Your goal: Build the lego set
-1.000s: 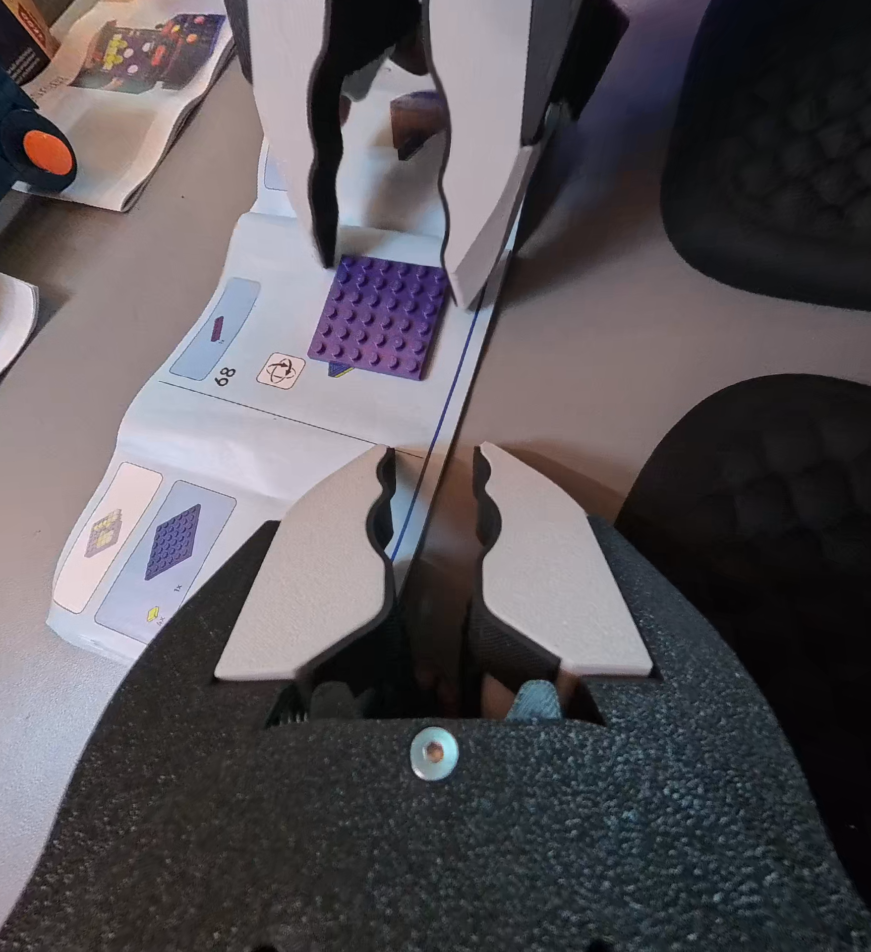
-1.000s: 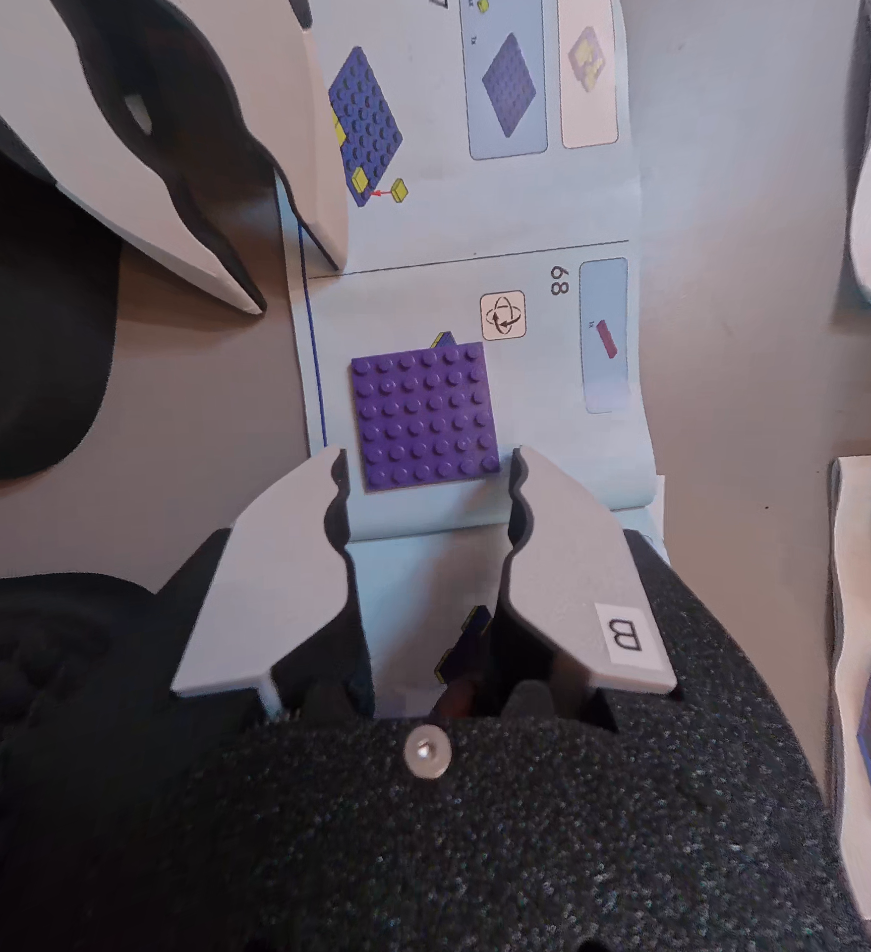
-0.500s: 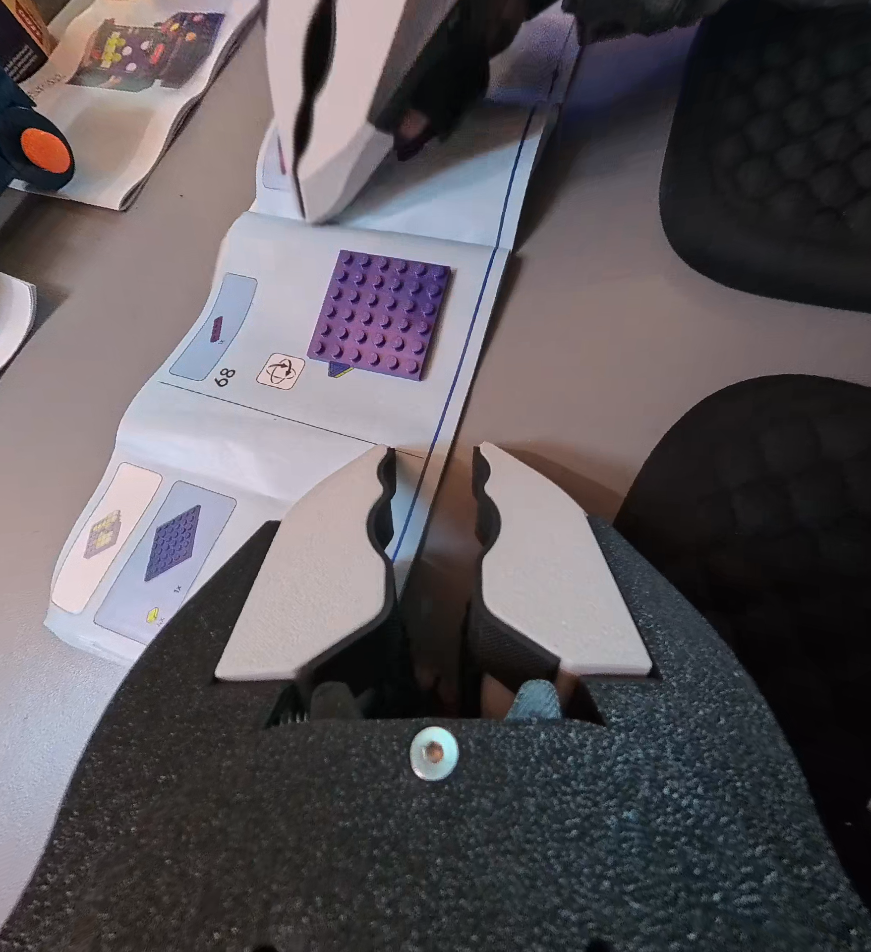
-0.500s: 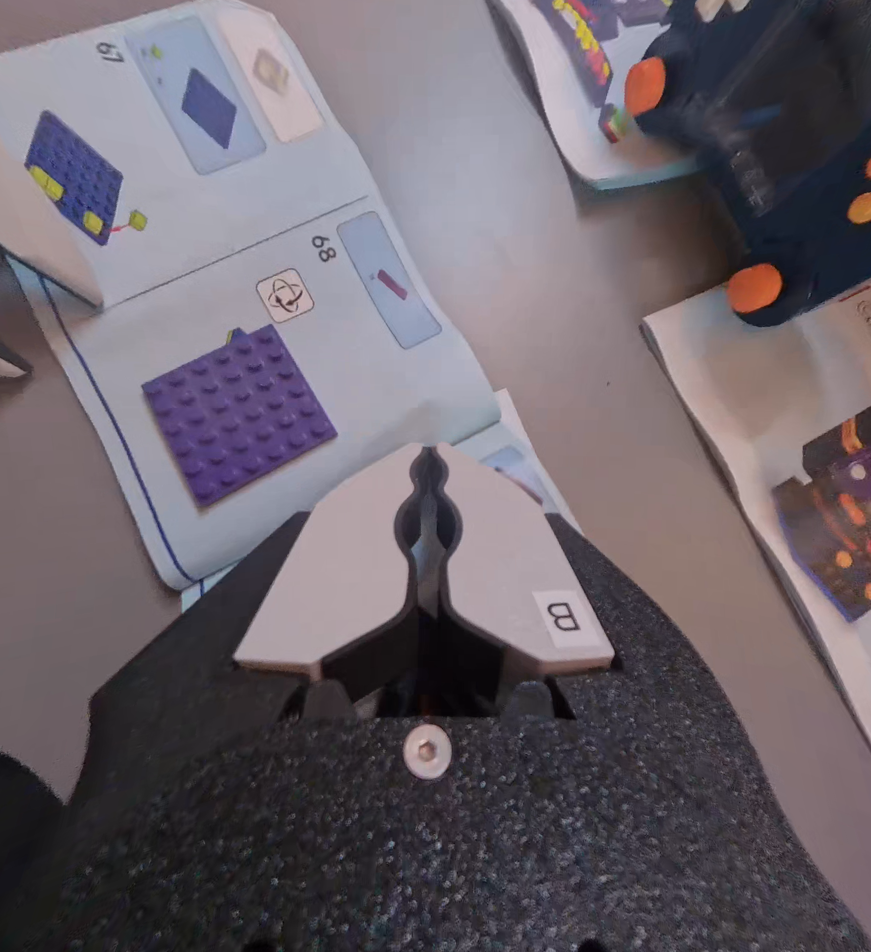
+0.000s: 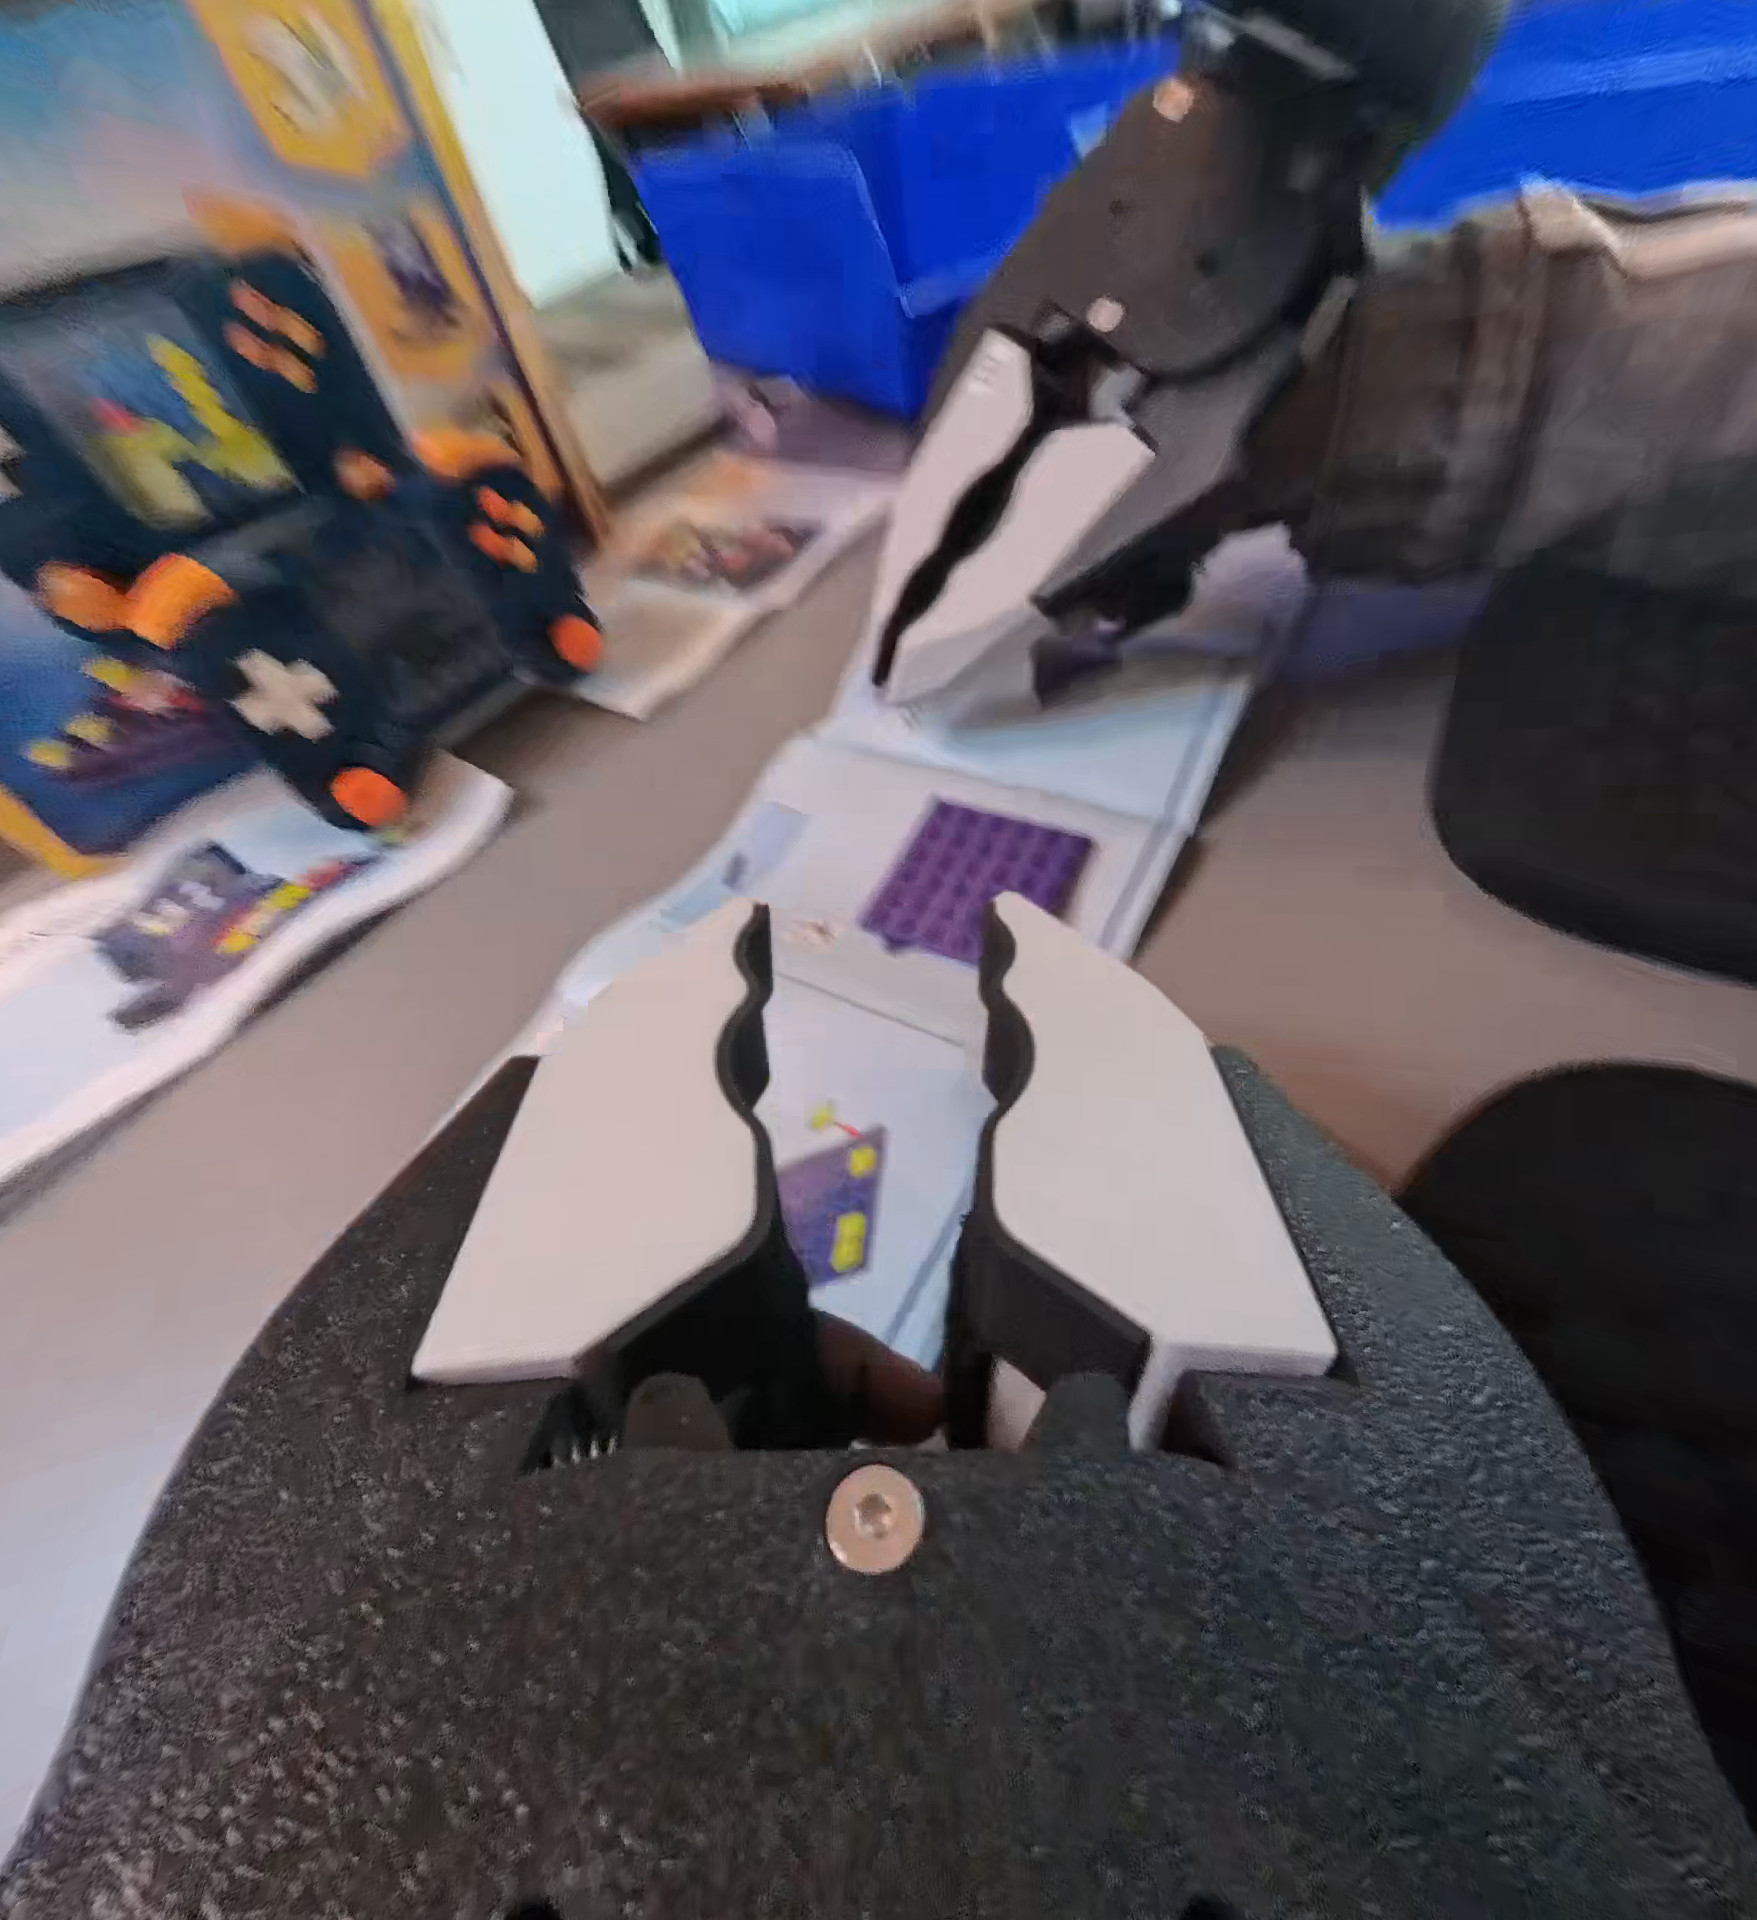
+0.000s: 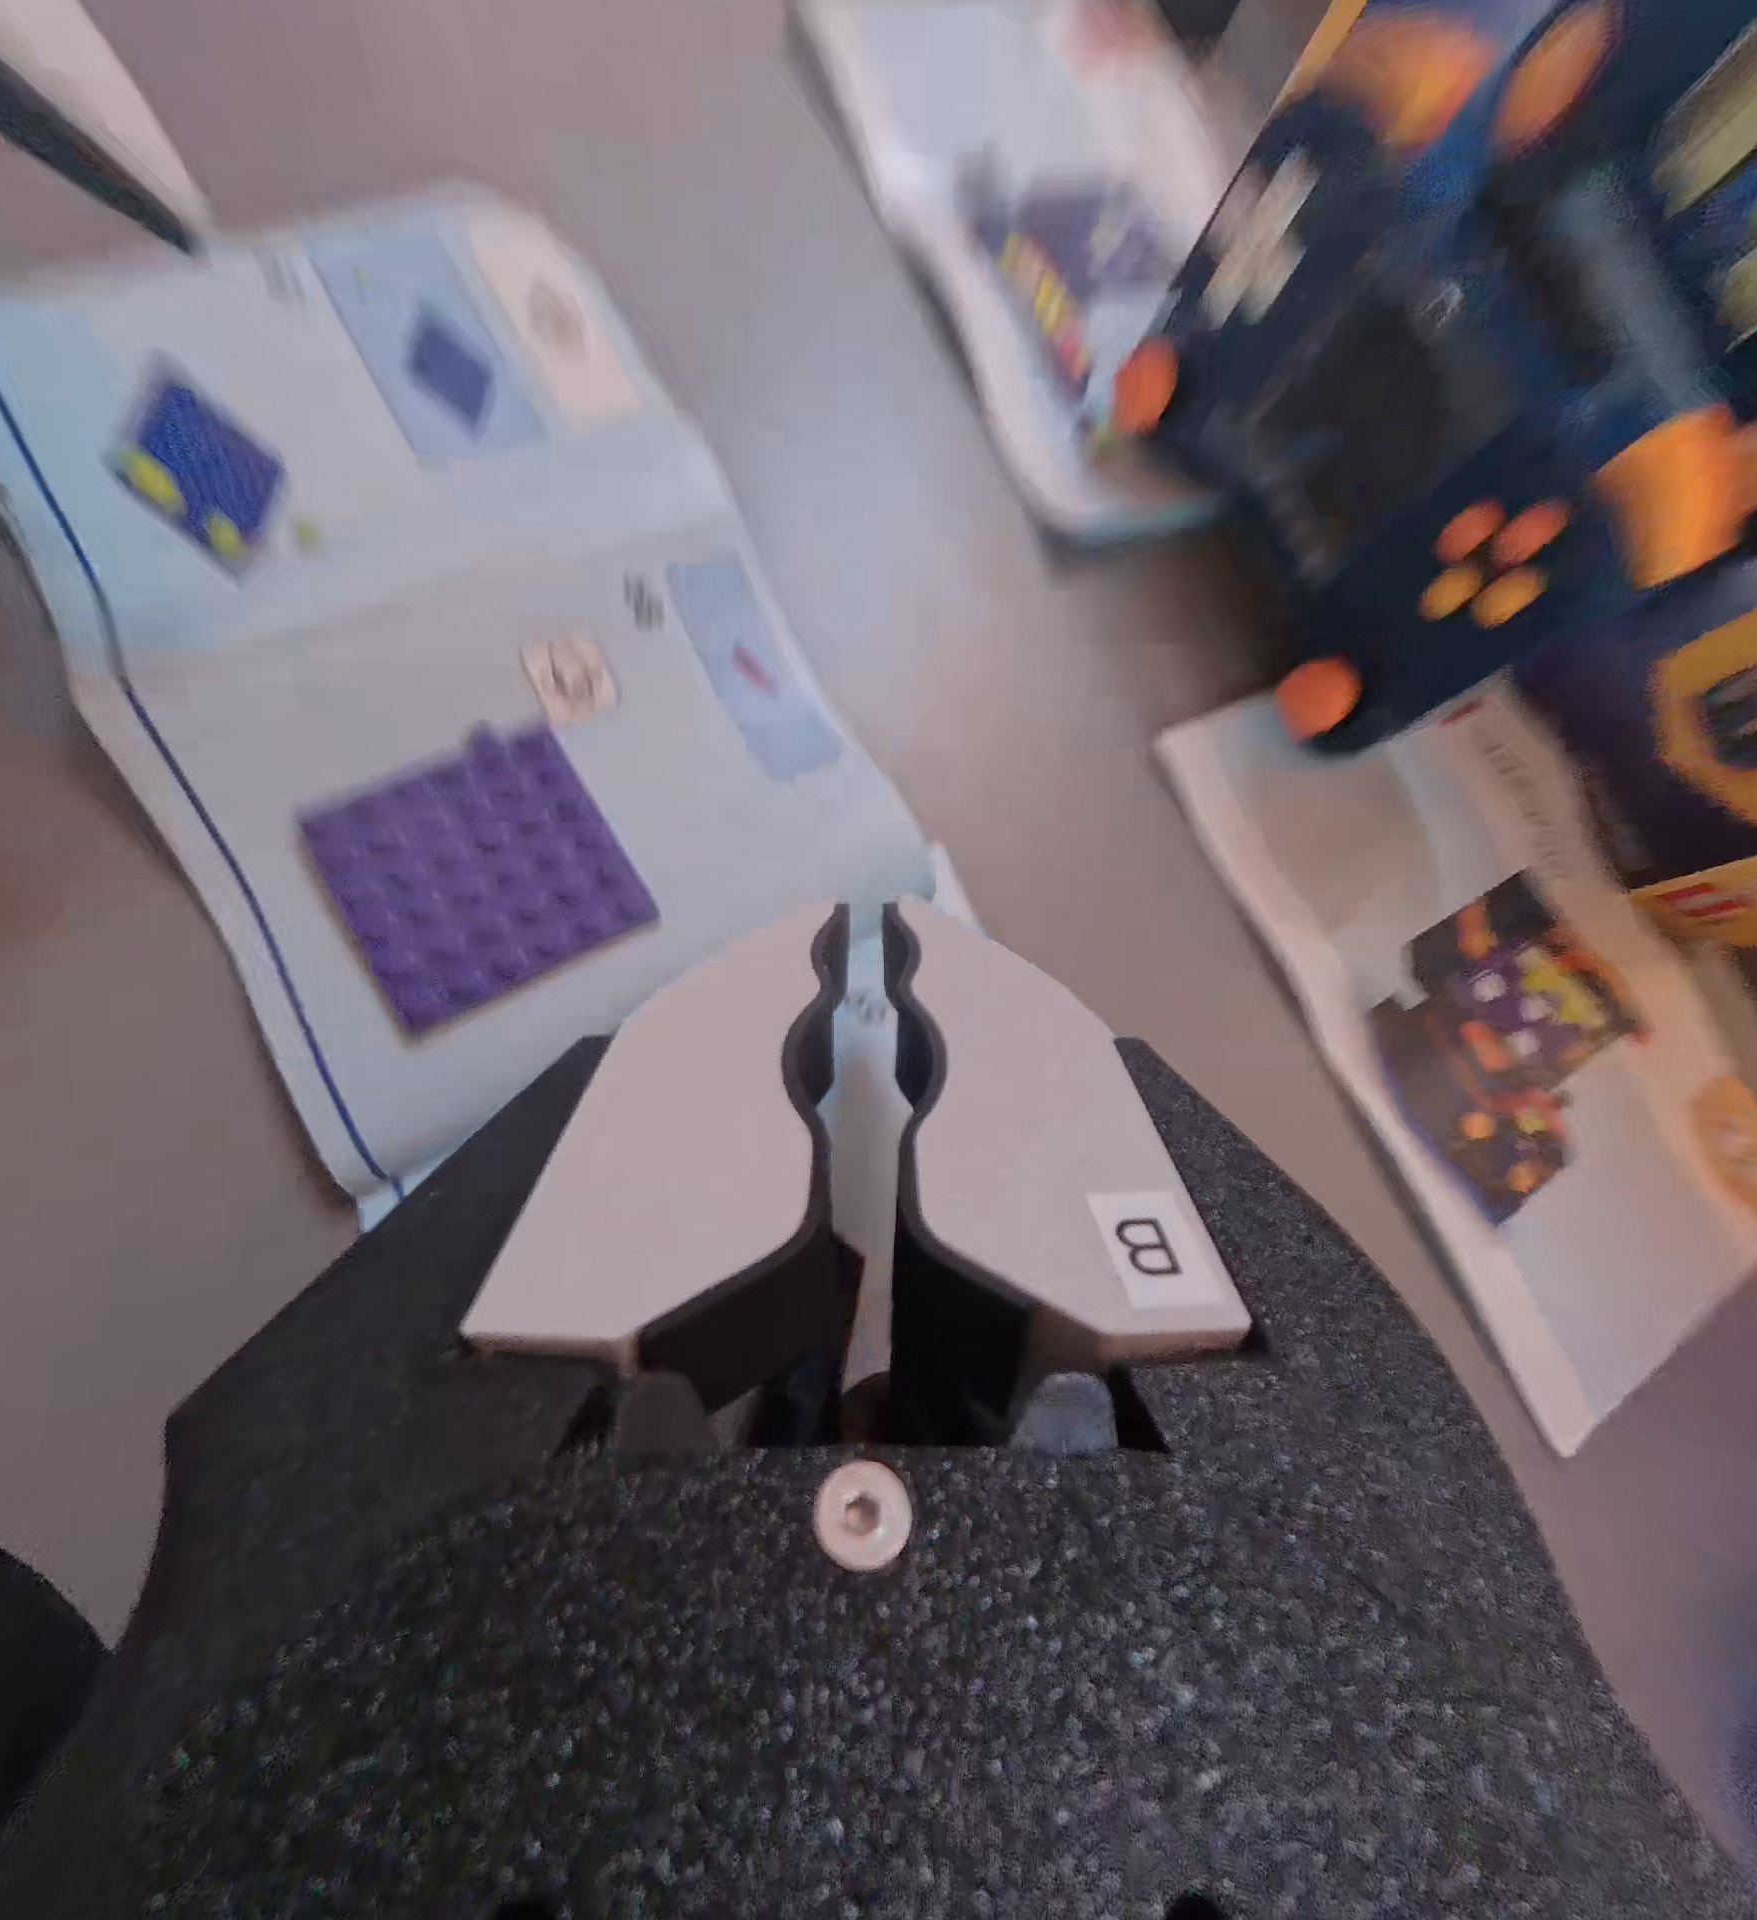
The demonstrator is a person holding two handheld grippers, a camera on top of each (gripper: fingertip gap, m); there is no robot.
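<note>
A purple studded plate [image 5: 978,878] lies flat on an open instruction booklet [image 5: 1009,764] on the grey table. My left gripper [image 5: 874,925] is open and empty, low over the booklet's near page, just short of the plate. My right gripper [image 6: 861,920] is empty, its jaws shut but for a thin slit. It hovers to the right of the plate [image 6: 479,883] over the booklet's [image 6: 386,644] edge. In the left wrist view the right gripper [image 5: 905,665] hangs tilted above the booklet's far page. Both views are blurred.
A dark blue lego model with orange knobs [image 5: 334,582] [image 6: 1425,468] stands by a colourful box [image 5: 354,104]. Other booklets [image 5: 178,966] [image 6: 1580,1091] lie around it. Black chair seats [image 5: 1663,779] border the table's right side. Blue bins [image 5: 801,239] stand behind. One gripper's finger ends stand about 12 cm off the other's.
My left gripper has opened wider and tilted up. My right gripper shut, pulled back off the plate and swung right toward the model. The plate has not moved.
</note>
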